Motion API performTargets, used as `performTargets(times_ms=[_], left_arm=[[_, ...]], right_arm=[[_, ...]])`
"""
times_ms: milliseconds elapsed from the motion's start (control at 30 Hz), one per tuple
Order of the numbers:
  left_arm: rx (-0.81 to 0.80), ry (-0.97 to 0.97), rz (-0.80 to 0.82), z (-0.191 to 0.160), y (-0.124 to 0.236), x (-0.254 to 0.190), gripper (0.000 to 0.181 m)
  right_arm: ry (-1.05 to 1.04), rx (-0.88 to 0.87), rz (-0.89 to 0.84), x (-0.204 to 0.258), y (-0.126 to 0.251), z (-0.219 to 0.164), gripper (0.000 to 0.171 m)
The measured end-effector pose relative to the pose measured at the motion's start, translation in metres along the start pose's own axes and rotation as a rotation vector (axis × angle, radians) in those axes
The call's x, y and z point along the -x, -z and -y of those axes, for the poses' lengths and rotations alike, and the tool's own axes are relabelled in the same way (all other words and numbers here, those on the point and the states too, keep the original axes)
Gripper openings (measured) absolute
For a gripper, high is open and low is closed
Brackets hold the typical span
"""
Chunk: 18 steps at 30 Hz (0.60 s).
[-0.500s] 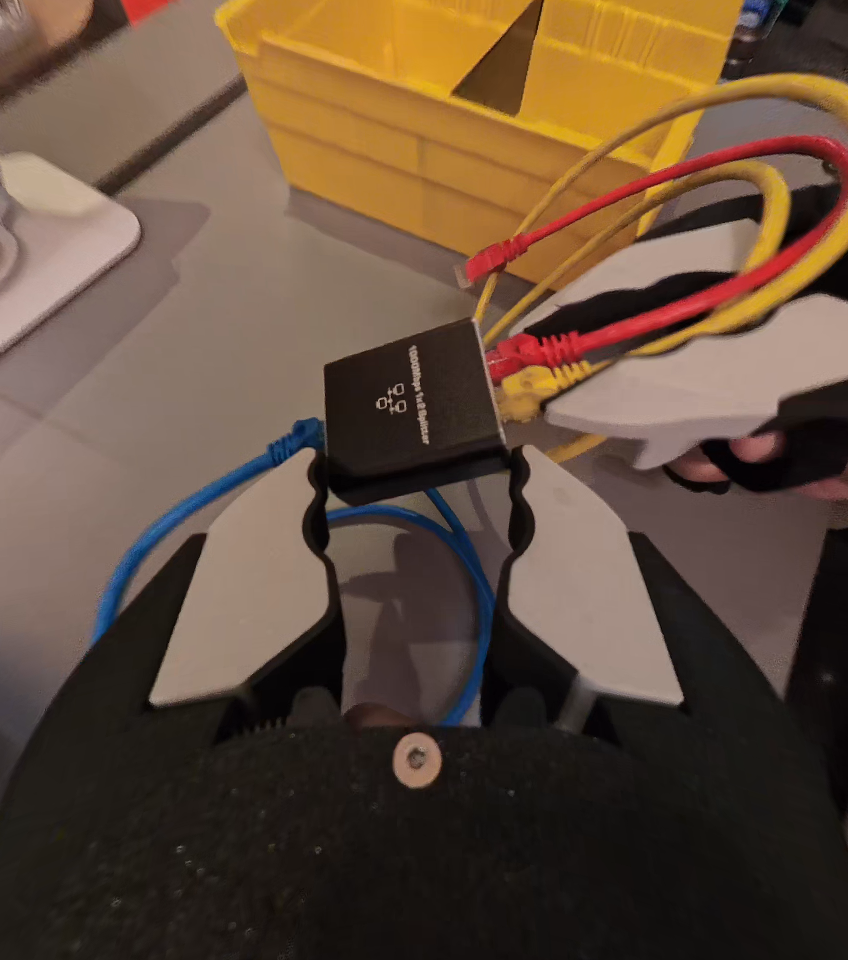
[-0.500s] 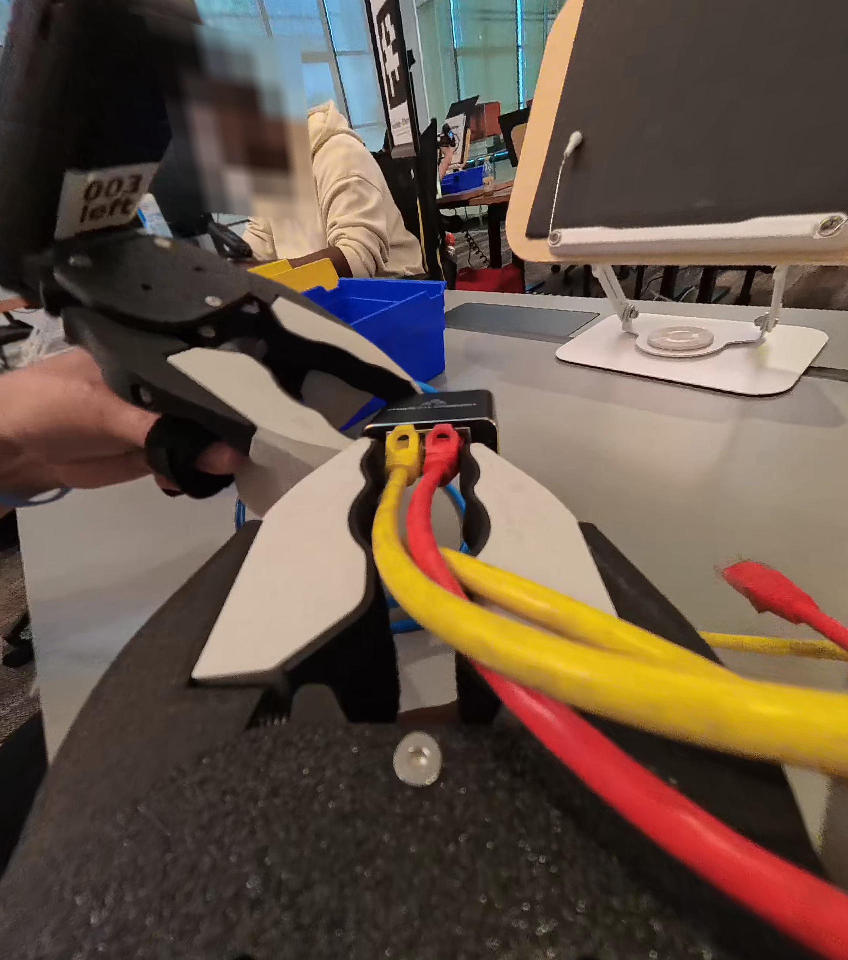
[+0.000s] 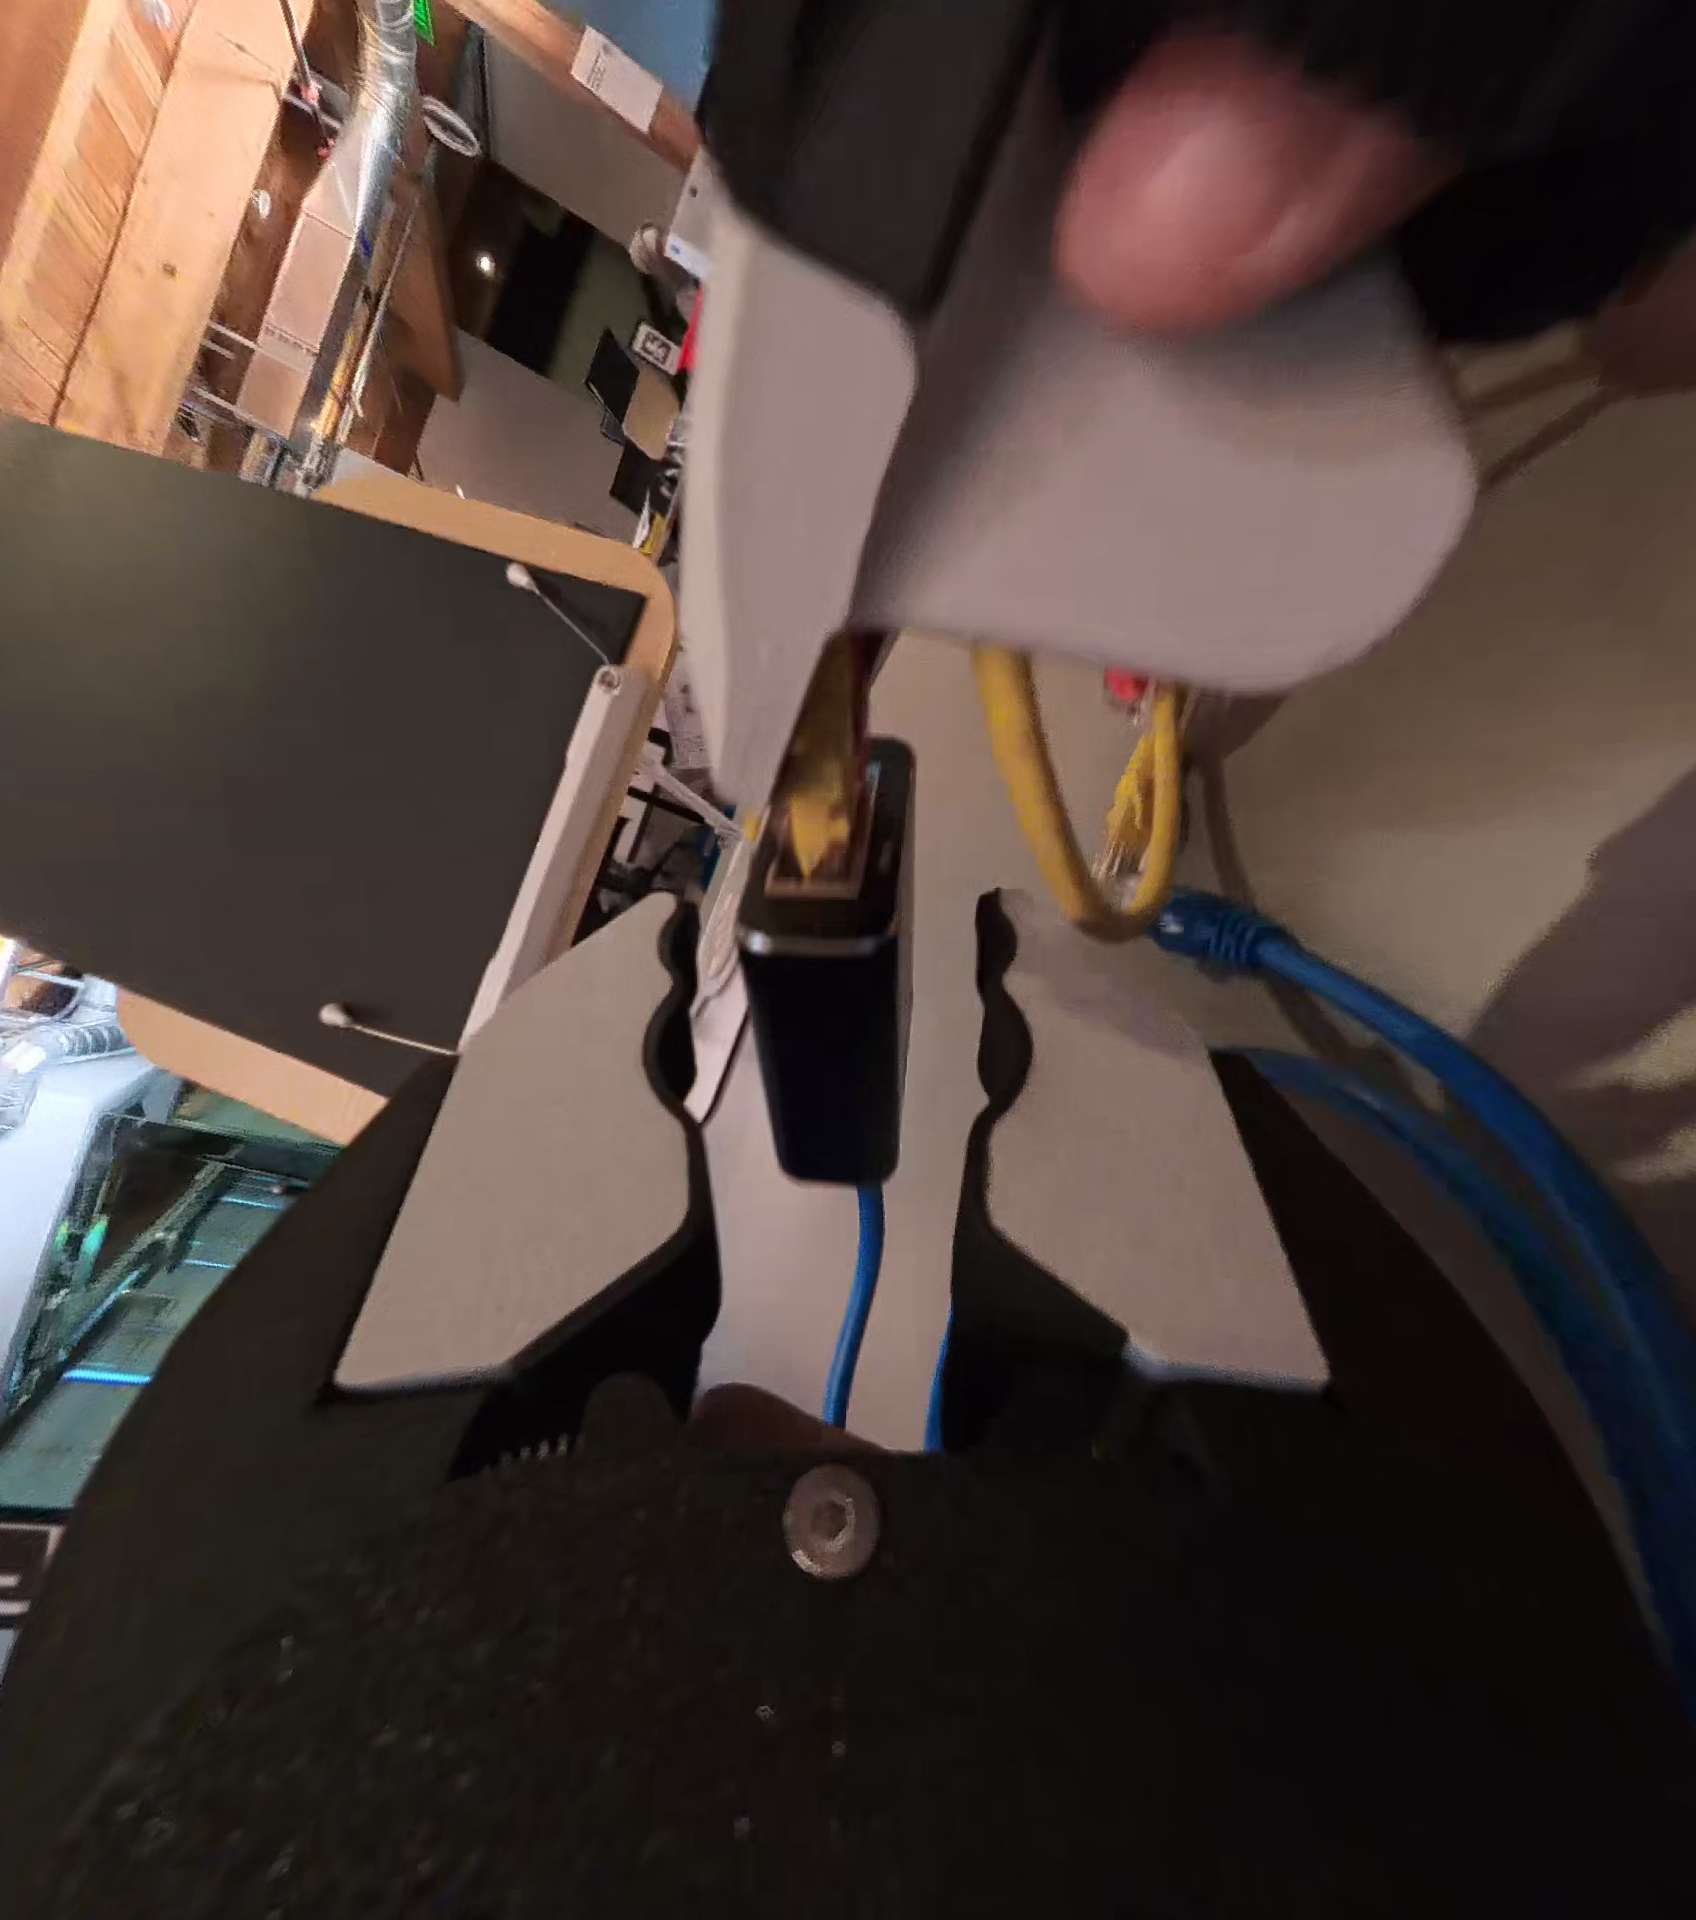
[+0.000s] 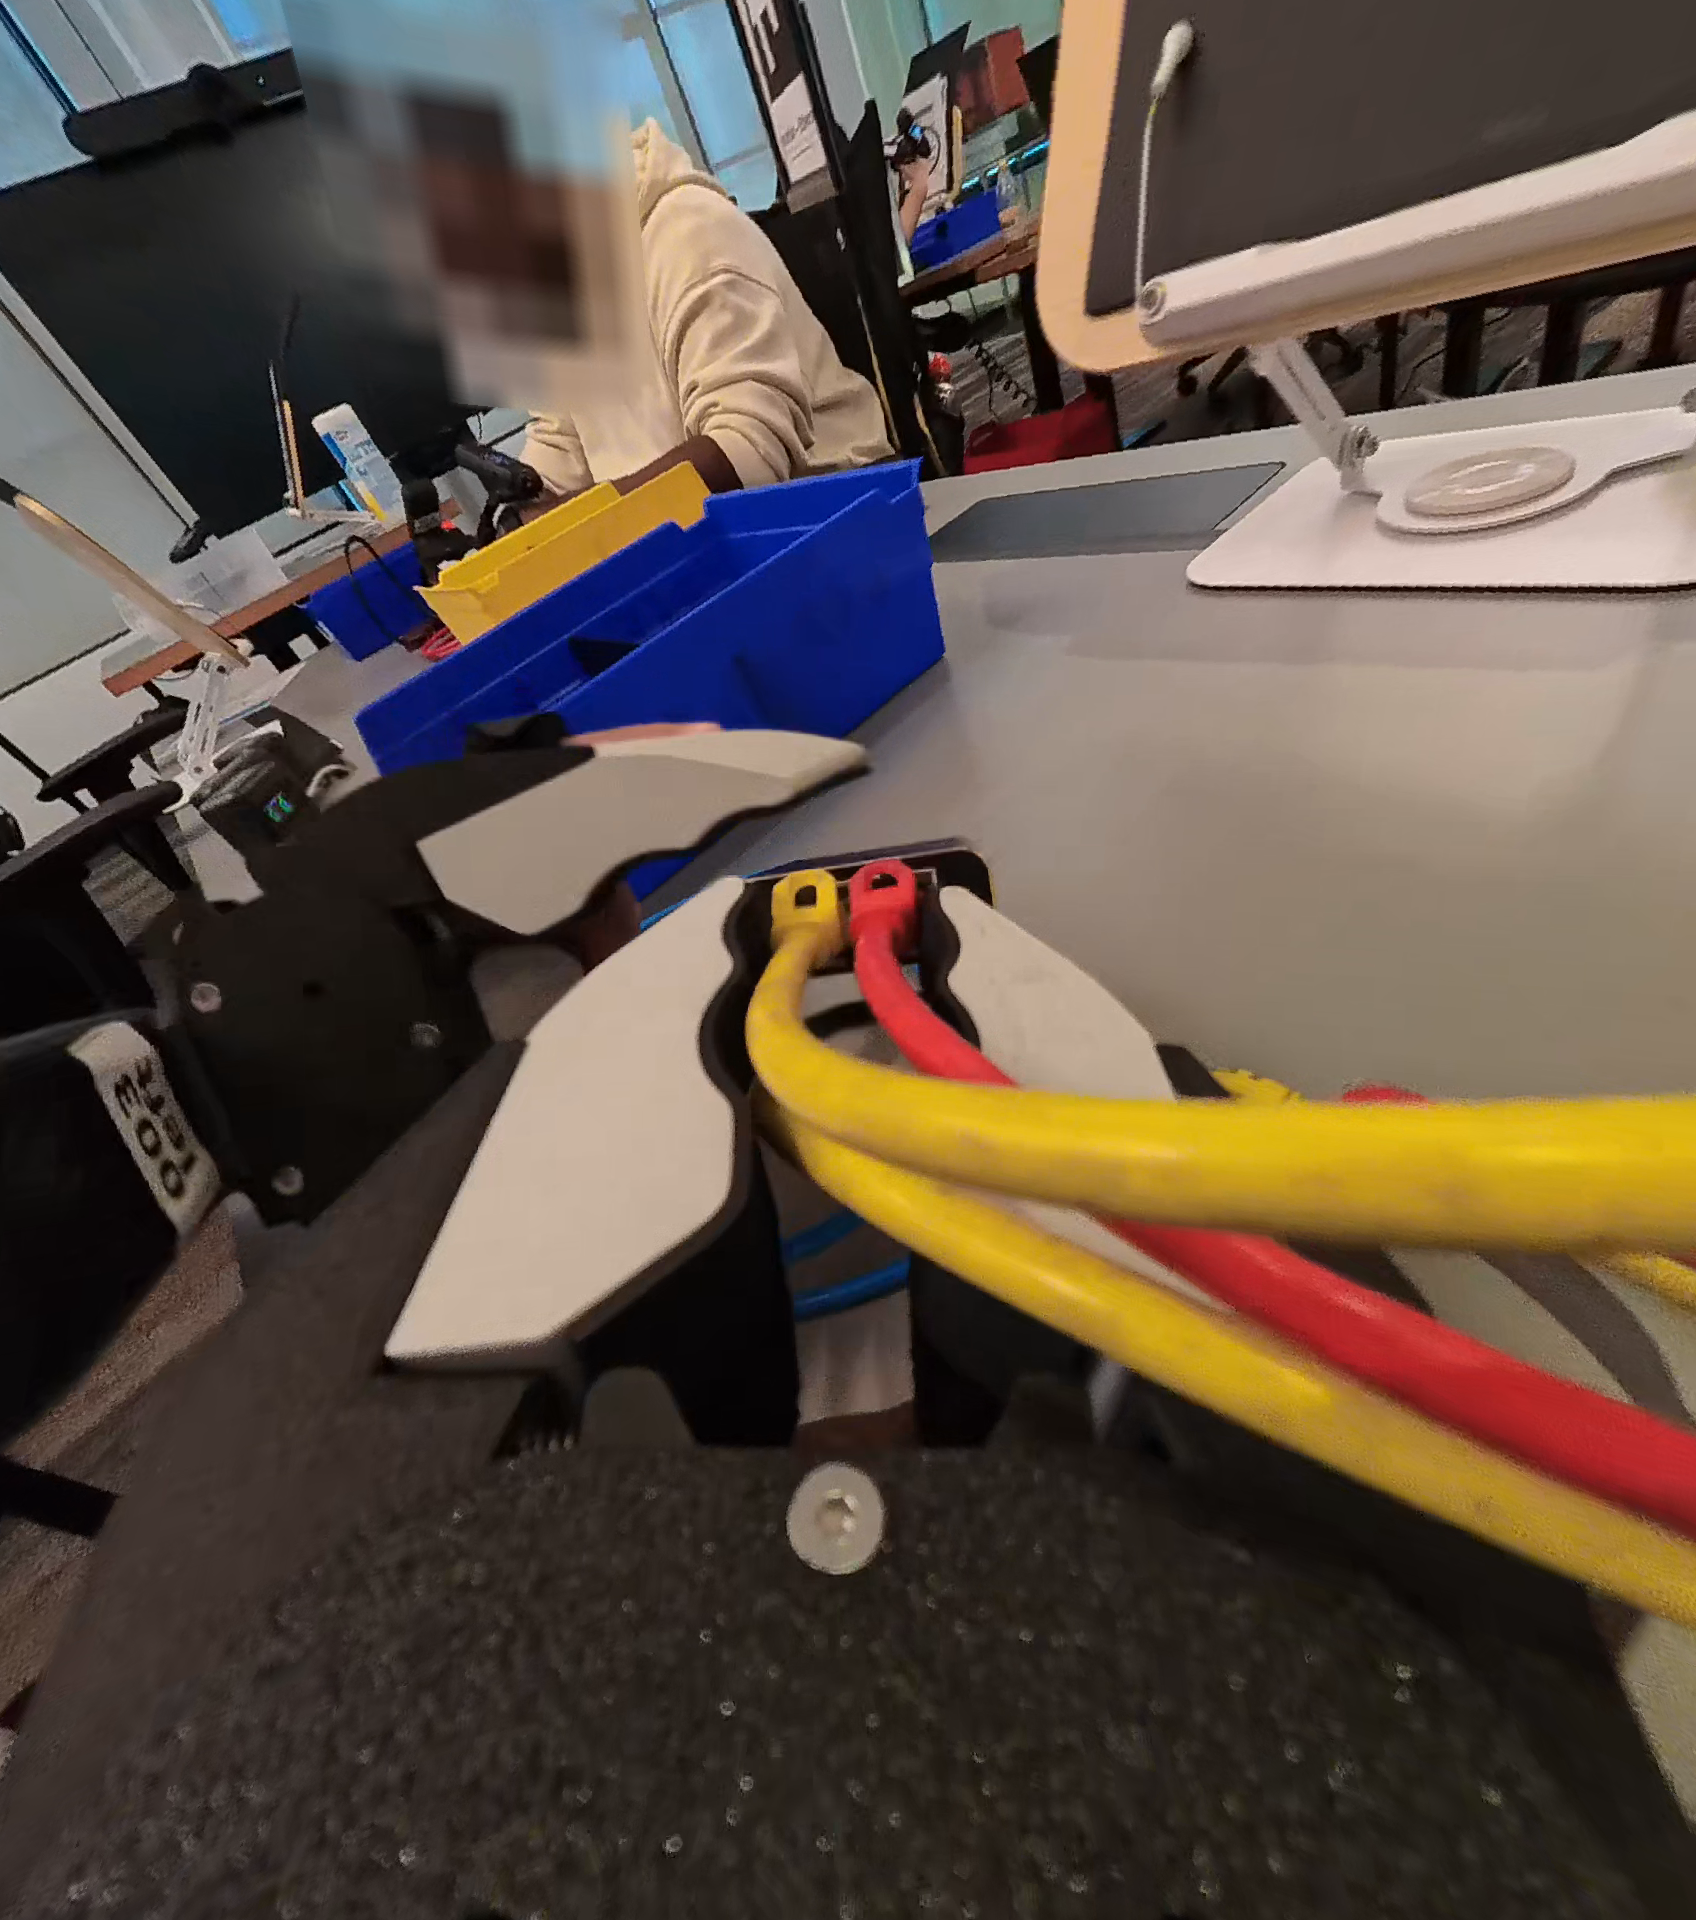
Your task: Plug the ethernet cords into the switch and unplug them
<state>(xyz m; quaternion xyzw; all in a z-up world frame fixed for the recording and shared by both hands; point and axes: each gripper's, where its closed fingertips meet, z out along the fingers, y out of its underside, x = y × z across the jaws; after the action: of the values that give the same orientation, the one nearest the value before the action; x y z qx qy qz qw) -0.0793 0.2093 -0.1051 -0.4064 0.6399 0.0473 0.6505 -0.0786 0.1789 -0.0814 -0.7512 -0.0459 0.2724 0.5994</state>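
Observation:
The black switch (image 3: 828, 1039) shows edge-on between the fingers of my left gripper (image 3: 833, 914), with a gap on each side; the jaws stand open and do not touch it. A blue cord (image 3: 859, 1278) runs into its near end. My right gripper (image 4: 839, 914) is shut on the yellow plug (image 4: 802, 904) and red plug (image 4: 885, 899), both seated in the switch (image 4: 958, 862). Its grey finger (image 3: 1083, 499) fills the top of the left wrist view. The left gripper also shows in the right wrist view (image 4: 615, 821).
Loose yellow (image 3: 1130, 821), blue (image 3: 1208, 925) and red (image 3: 1124, 686) plugs lie on the grey table beyond the switch. A blue bin (image 4: 719, 603) and a yellow bin (image 4: 563, 540) stand at the far left, a white tablet stand (image 4: 1498, 499) at the far right. A person in a cream hoodie (image 4: 730, 332) sits behind. The tips of one gripper are about 4 cm away from the tips of the other.
My left gripper has let go of the switch, rolled onto its side and now brackets the switch's thin edge with open jaws. My right gripper stays shut on the two plugs.

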Motion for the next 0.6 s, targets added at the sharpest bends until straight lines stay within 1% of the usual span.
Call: performTargets(times_ms=[33, 100, 167, 267, 300, 367, 433, 500, 567, 600], left_arm=[[-0.002, -0.011, 0.011, 0.001, -0.004, -0.001, 0.047], [-0.006, -0.026, 0.025, -0.002, -0.012, -0.001, 0.028], [-0.037, -0.019, 0.021, -0.002, -0.017, -0.002, 0.026], [-0.076, -0.024, 0.038, -0.004, -0.025, -0.005, 0.026], [-0.086, -0.026, 0.03, -0.006, -0.03, -0.008, 0.026], [-0.076, -0.028, -0.006, -0.011, -0.036, -0.01, 0.027], [-0.104, -0.005, -0.044, -0.014, -0.036, -0.011, 0.027], [-0.094, 0.01, -0.076, -0.019, -0.034, -0.015, 0.027], [-0.106, 0.004, -0.1, -0.018, -0.032, -0.019, 0.027], [-0.107, -0.003, -0.109, -0.017, -0.032, -0.021, 0.027]], right_arm=[[0.011, 0.009, 0.003, 0.001, -0.002, -0.002, 0.028], [0.062, 0.032, 0.008, 0.003, -0.005, -0.005, 0.028], [0.104, 0.053, -0.007, -0.001, -0.006, -0.006, 0.028], [0.105, 0.093, -0.012, -0.008, -0.005, -0.009, 0.03], [0.112, 0.12, 0.0, -0.009, -0.001, -0.012, 0.034], [0.147, 0.234, 0.0, -0.013, 0.012, -0.026, 0.041], [0.251, 0.325, -0.012, -0.013, 0.033, -0.039, 0.047], [0.413, 0.403, -0.026, -0.009, 0.053, -0.048, 0.047], [0.567, 0.427, 0.018, 0.01, 0.062, -0.044, 0.045], [0.65, 0.412, 0.026, 0.02, 0.062, -0.035, 0.04]])
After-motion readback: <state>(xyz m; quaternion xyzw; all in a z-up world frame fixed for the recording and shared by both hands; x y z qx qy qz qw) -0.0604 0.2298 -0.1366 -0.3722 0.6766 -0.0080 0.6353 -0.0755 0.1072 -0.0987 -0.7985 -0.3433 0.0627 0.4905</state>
